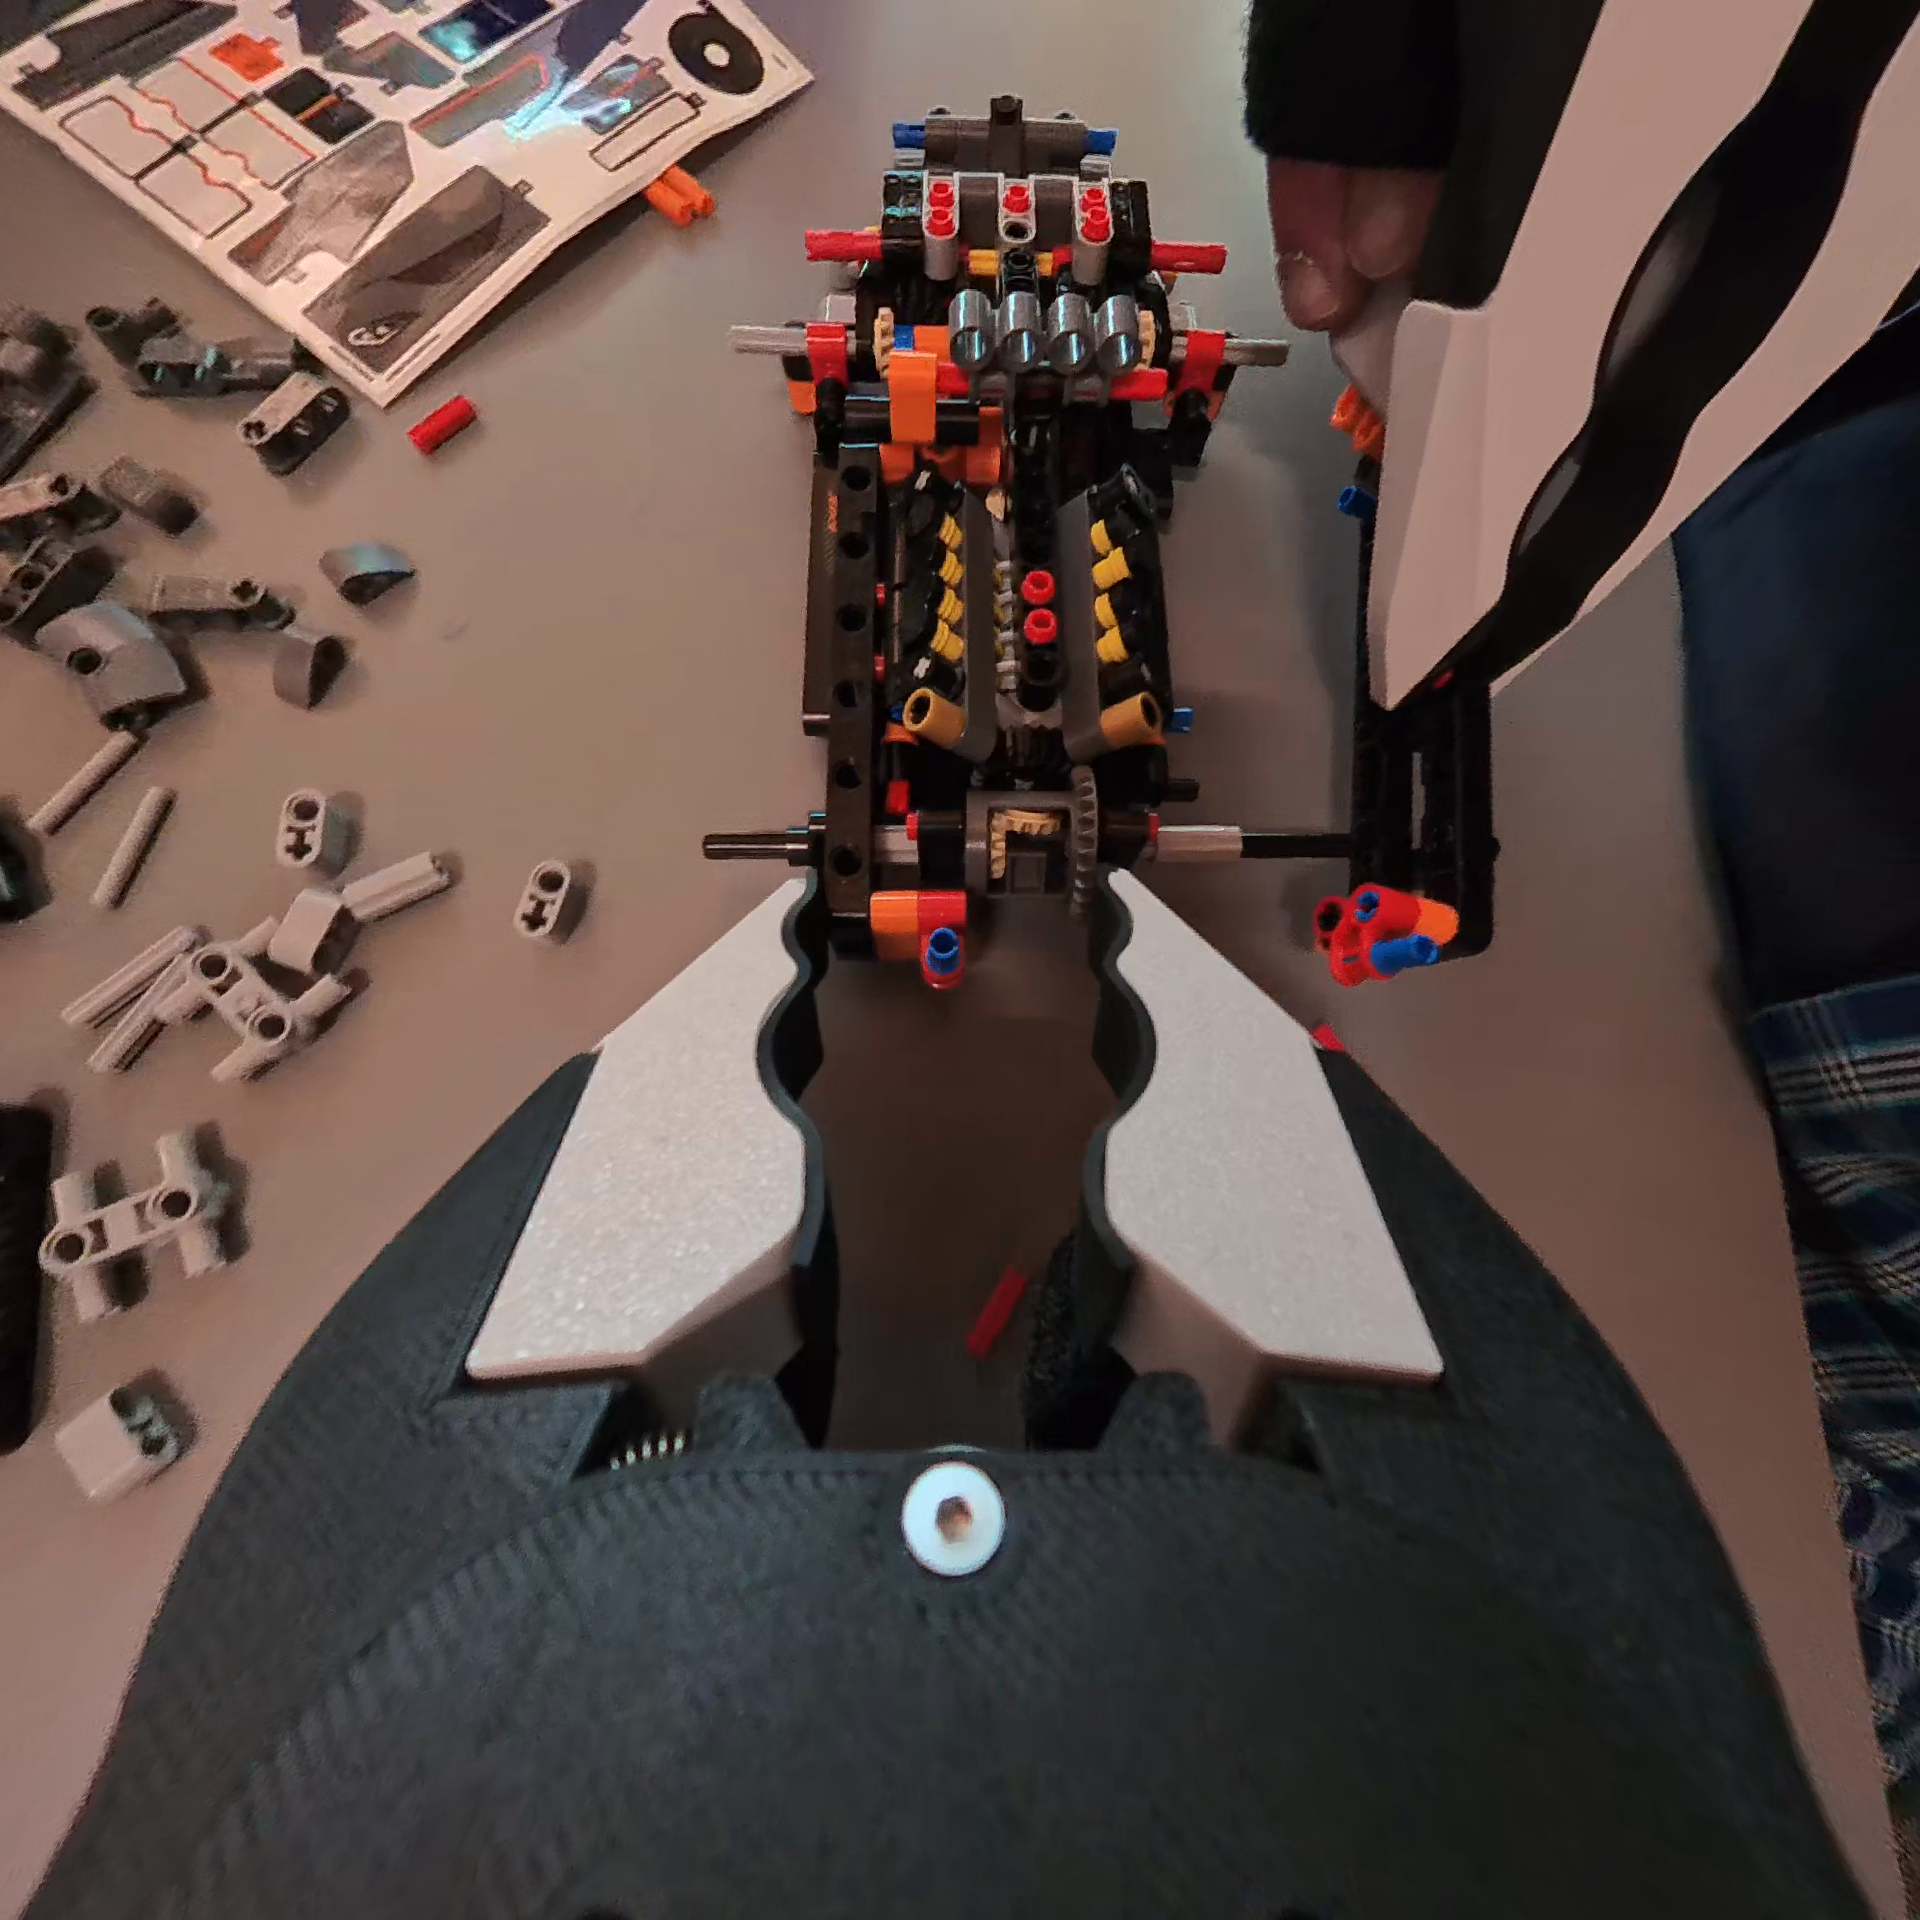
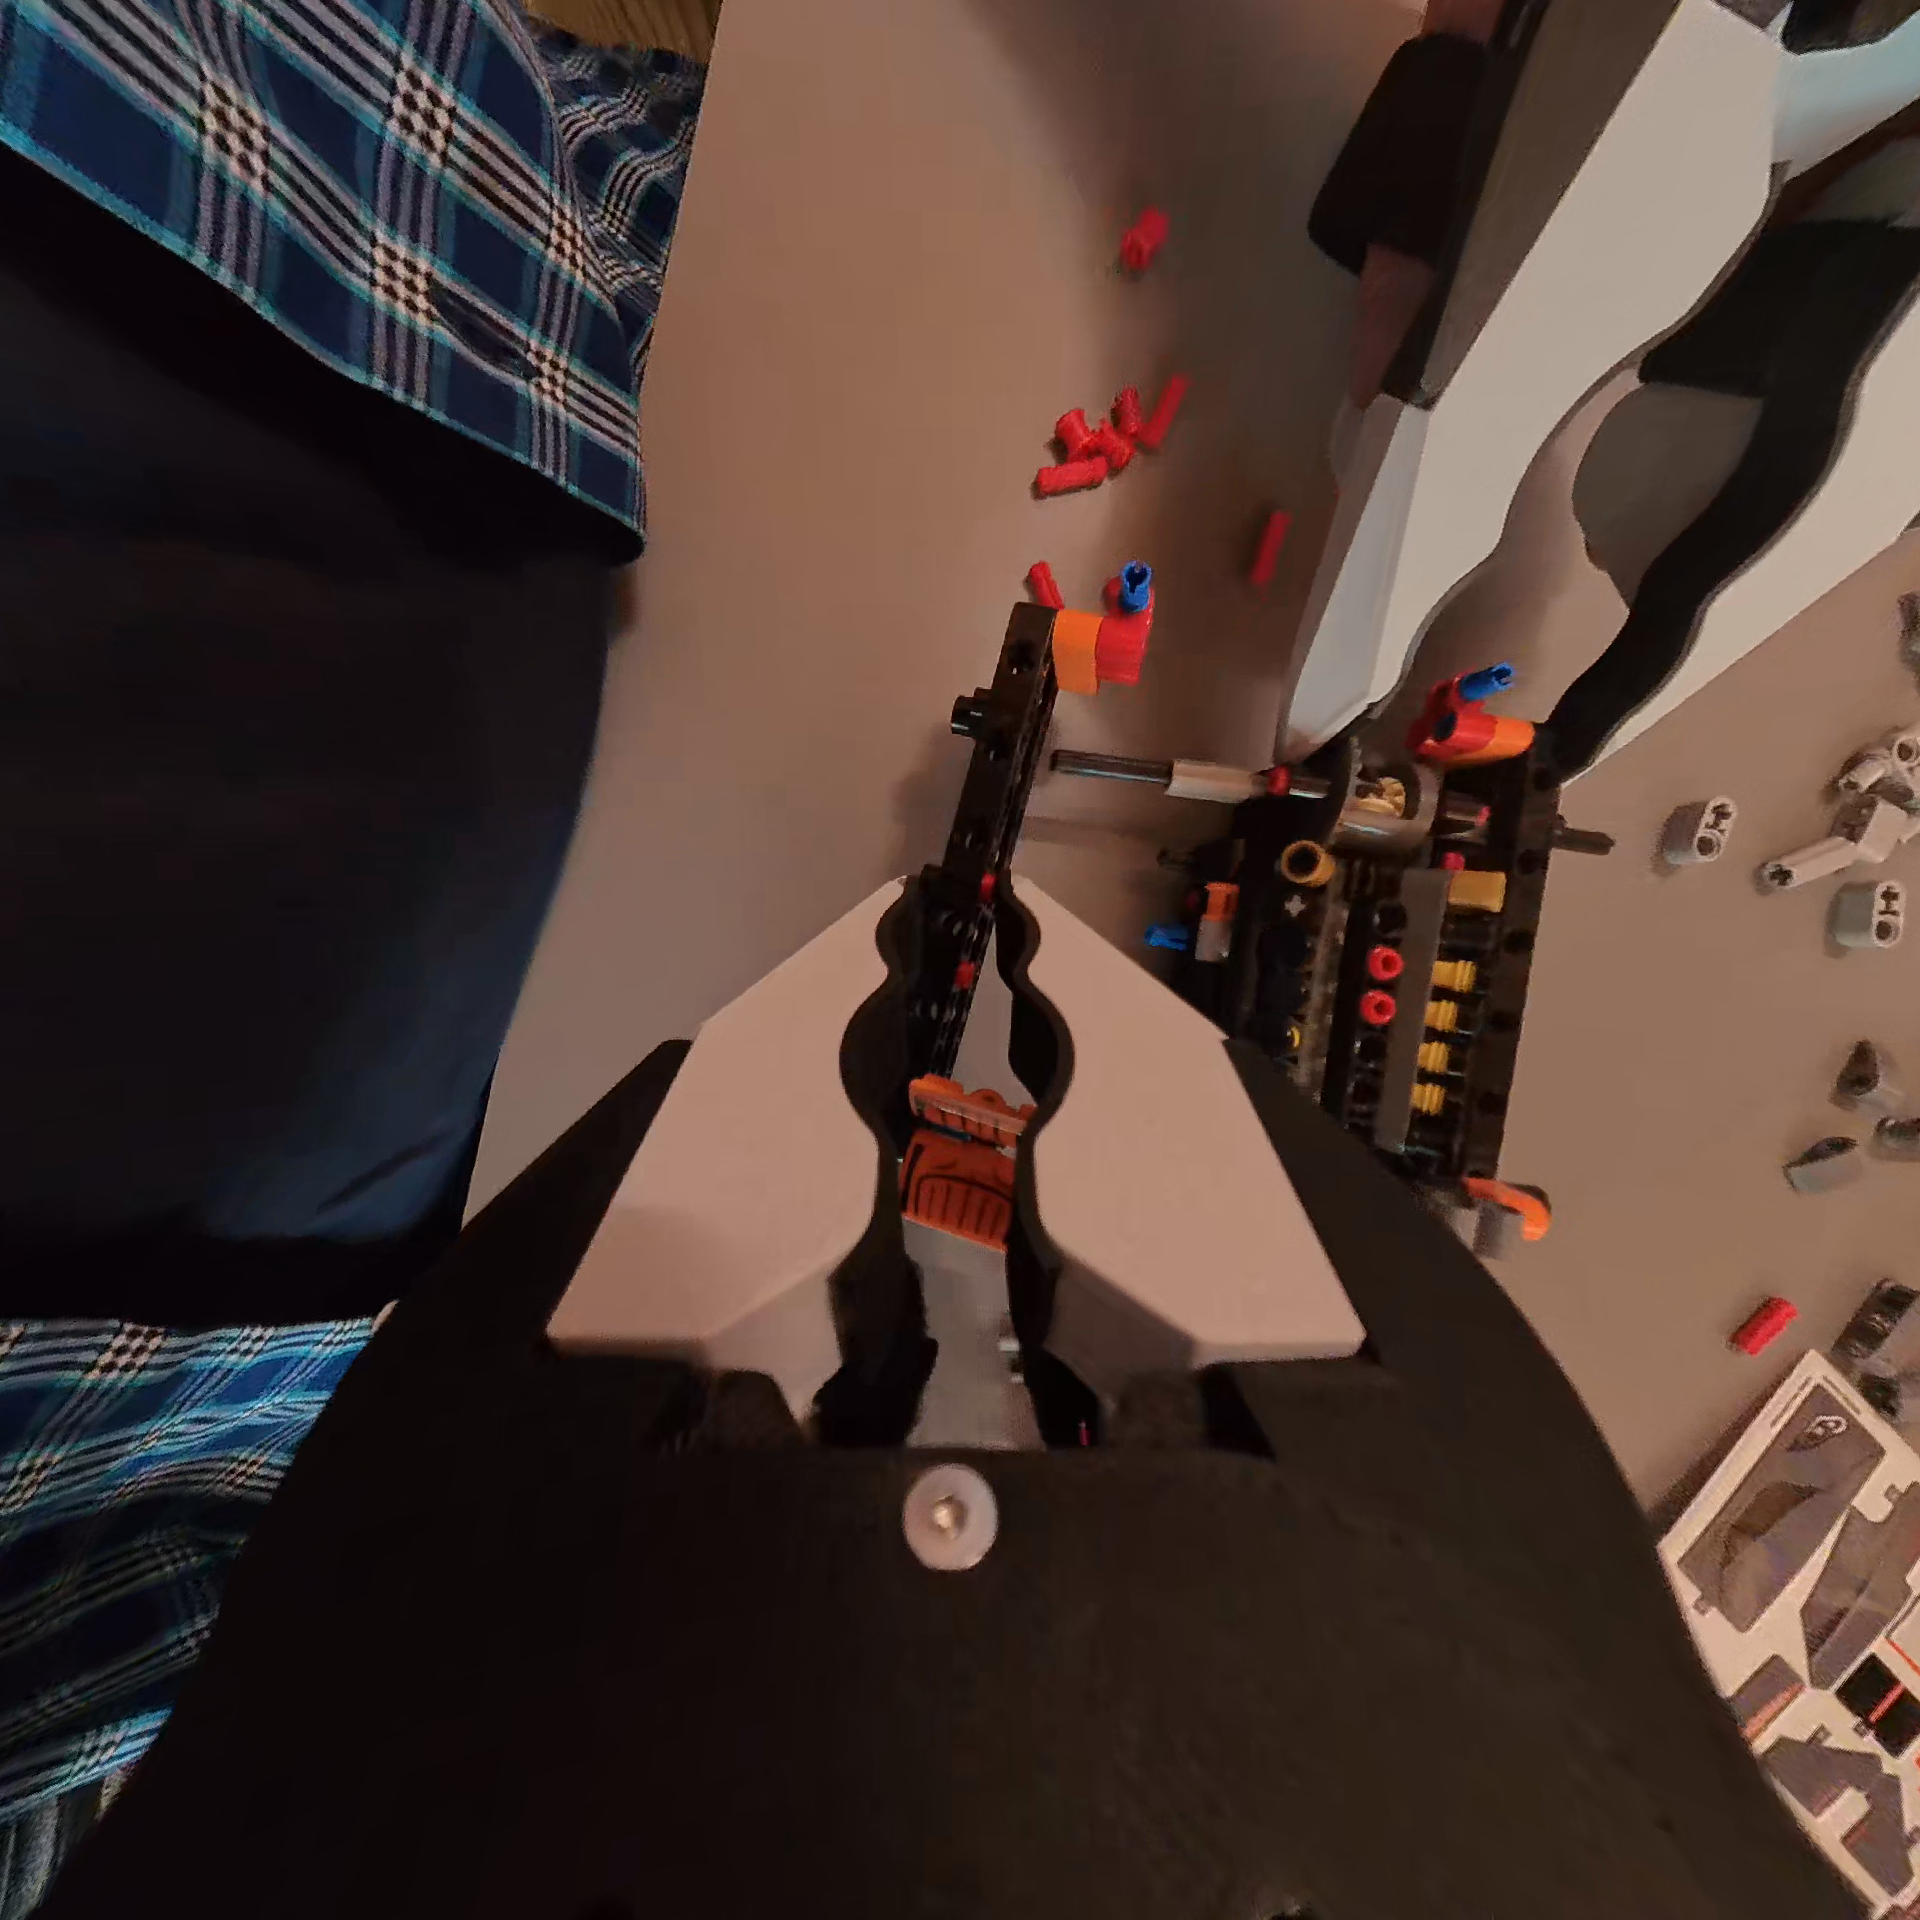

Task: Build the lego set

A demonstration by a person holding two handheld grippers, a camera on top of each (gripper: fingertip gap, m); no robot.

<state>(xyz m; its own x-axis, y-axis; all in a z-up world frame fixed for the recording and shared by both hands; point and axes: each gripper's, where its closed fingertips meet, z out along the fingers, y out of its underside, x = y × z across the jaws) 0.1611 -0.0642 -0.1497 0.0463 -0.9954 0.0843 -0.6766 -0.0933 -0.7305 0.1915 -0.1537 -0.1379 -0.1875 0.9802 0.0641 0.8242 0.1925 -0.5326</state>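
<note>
Chassis (image 1: 987, 582) flat mid-table, left gripper (image 1: 956, 925) jaws spread at its rear end, right gripper (image 2: 951, 914) clamping black beam (image 2: 987, 790) just beside chassis, loose grey parts (image 1: 208, 966) leftward.

Left tool (image 1: 954, 935): jaws spread wide, tips at 12 o'clock, nothing clamped between them. Right tool (image 2: 951, 935): jaws nearly closed, pinching a part, tips at 12 o'clock in its own view; from the left wrist view it enters from 2 o'clock, angled down, a hand (image 1: 1340, 239) gripping its body.
</note>
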